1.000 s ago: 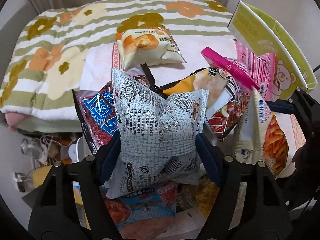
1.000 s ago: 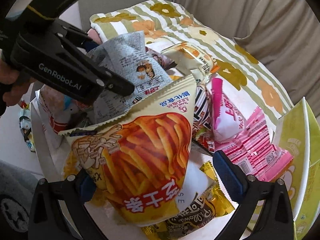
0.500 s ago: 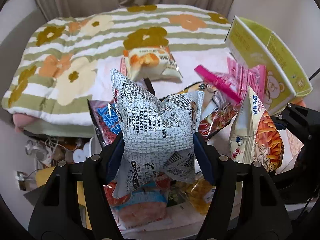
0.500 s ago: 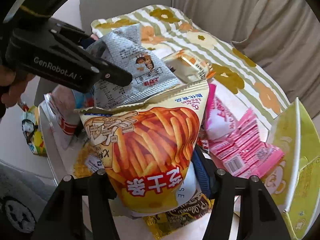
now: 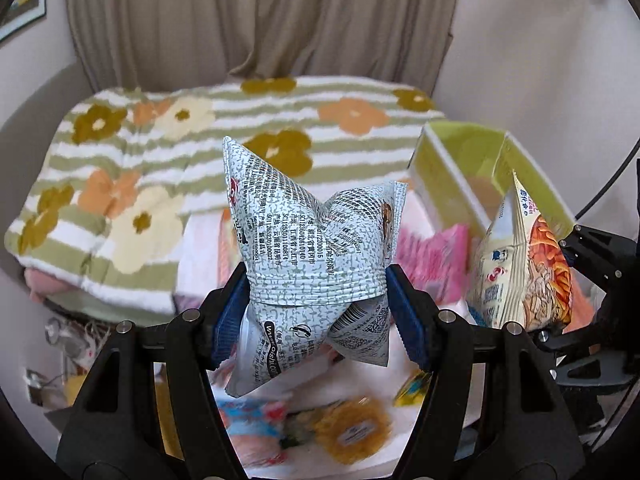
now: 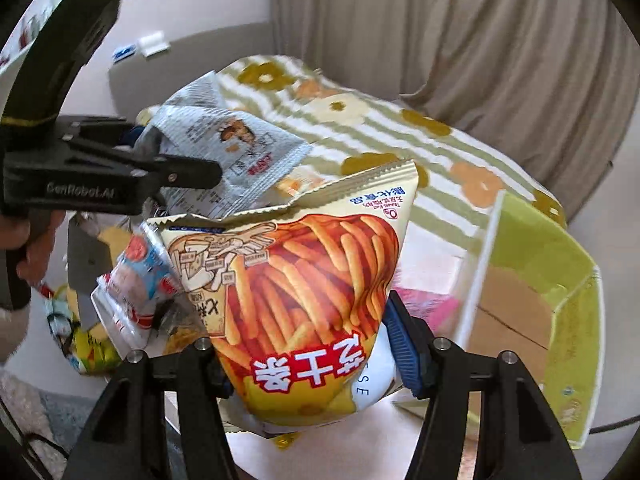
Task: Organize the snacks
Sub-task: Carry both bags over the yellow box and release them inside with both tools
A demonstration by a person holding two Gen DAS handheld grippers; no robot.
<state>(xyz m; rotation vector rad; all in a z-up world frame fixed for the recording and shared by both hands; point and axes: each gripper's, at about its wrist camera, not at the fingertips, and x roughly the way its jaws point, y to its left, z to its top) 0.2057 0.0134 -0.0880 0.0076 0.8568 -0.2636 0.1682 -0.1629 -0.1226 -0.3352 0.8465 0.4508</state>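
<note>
The left tool (image 5: 318,312) grips a grey printed snack bag (image 5: 316,256) raised above the worktop (image 5: 360,364). The right tool (image 6: 312,344) clamps an orange fries bag (image 6: 304,288). A green box (image 6: 552,280) stands open at 3 o'clock of the fries bag.

A white snack bag (image 5: 316,256) crowded with black print, a yellow bag (image 6: 304,300) picturing orange-red potato sticks, and pink packets (image 5: 432,260) beside a lime-green box (image 6: 552,280) with a brown cardboard floor. Behind, a green-and-white striped blanket (image 5: 160,160) with orange, cream and mustard flowers; beige curtains (image 5: 260,20).
</note>
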